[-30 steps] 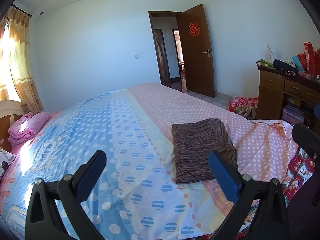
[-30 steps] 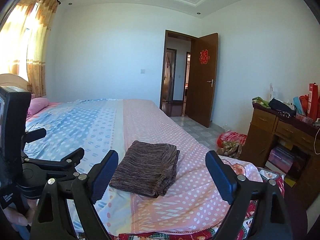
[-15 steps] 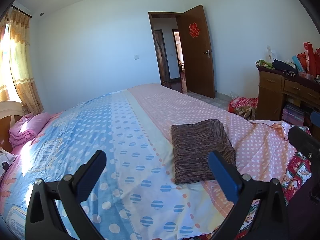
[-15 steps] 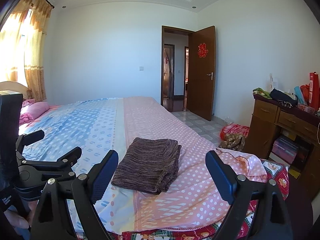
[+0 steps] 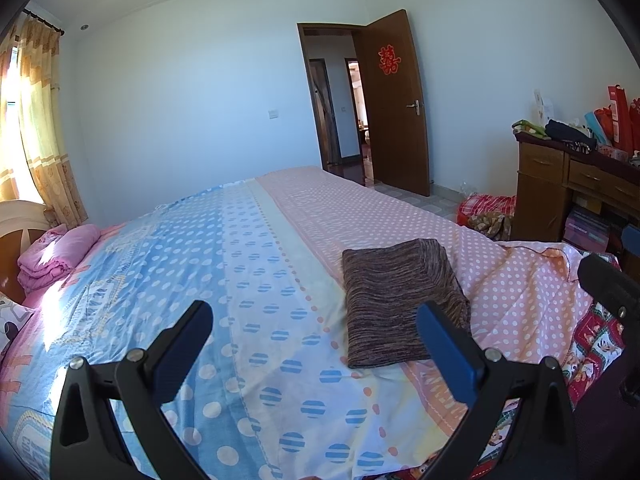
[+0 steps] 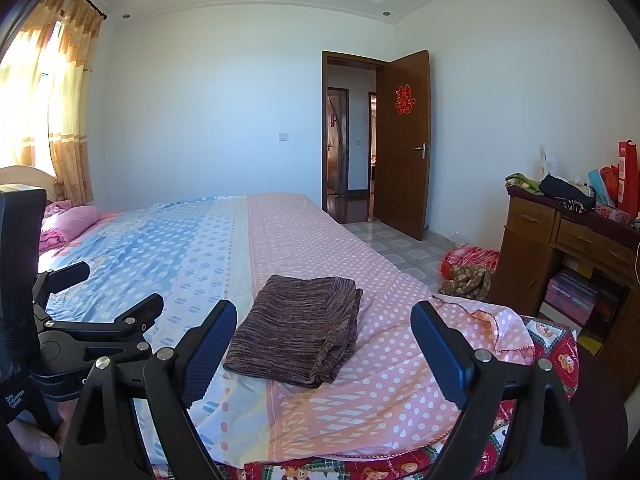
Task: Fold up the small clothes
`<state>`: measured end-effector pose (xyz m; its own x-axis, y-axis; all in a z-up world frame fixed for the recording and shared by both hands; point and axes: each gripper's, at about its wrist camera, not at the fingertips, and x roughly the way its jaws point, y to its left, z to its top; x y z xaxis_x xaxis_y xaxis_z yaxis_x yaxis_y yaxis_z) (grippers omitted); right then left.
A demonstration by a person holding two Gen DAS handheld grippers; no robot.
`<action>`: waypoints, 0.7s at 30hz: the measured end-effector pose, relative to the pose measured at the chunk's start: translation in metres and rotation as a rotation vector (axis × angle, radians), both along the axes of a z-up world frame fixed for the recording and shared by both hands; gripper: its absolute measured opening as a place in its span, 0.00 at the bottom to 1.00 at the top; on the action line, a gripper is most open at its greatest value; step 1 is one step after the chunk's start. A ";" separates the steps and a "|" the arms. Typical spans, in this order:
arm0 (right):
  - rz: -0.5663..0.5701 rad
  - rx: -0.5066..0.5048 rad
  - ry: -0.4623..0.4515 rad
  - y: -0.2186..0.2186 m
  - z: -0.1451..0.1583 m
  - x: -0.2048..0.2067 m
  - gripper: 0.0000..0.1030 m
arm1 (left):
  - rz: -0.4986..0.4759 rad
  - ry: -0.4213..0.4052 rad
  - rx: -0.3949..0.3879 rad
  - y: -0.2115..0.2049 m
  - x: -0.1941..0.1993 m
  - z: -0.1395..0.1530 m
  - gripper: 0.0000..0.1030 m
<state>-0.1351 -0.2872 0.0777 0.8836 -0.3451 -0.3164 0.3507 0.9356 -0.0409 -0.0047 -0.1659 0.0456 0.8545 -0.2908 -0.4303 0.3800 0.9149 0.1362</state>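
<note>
A brown striped knit garment (image 5: 400, 300) (image 6: 300, 336) lies folded into a neat rectangle on the bed's pink dotted half, near the front edge. My left gripper (image 5: 316, 340) hovers open over the blue-and-white dotted sheet, just left of and nearer than the garment, with nothing between its fingers. My right gripper (image 6: 324, 340) is open too, held back from the bed edge with the folded garment framed between its fingers but untouched. The left gripper (image 6: 120, 296) shows at the left of the right wrist view, with a hand (image 6: 36, 440) under it.
The bed (image 5: 224, 264) has a blue-and-pink dotted cover. Pink bedding (image 5: 56, 252) is bundled at the headboard. A wooden desk (image 6: 560, 248) with clutter stands at the right, with a red bag and a brown cloth (image 6: 468, 272) on the tiled floor. The door (image 6: 404, 144) stands open.
The right wrist view has shifted slightly, the folded garment sitting a bit lower and more central. The left gripper and the garment have stayed where they were.
</note>
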 end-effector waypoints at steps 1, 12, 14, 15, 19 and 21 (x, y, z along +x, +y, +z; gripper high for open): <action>0.000 0.000 0.000 0.000 0.000 0.000 0.87 | 0.000 0.000 0.000 0.000 0.000 0.000 1.00; -0.005 0.004 -0.001 -0.001 0.000 -0.001 0.87 | -0.002 0.006 0.000 -0.001 -0.002 -0.001 1.00; -0.005 0.004 -0.001 -0.001 0.000 -0.001 0.87 | -0.002 0.007 0.002 -0.002 -0.003 -0.001 1.00; -0.006 0.003 -0.001 -0.001 0.000 0.000 0.87 | 0.000 0.007 0.003 -0.003 -0.002 -0.002 1.00; -0.009 0.012 0.003 -0.001 -0.001 -0.002 0.87 | 0.007 0.019 0.012 -0.003 -0.001 -0.004 1.00; -0.011 0.015 0.003 0.001 -0.001 -0.002 0.87 | 0.009 0.025 0.016 -0.001 0.003 -0.006 1.00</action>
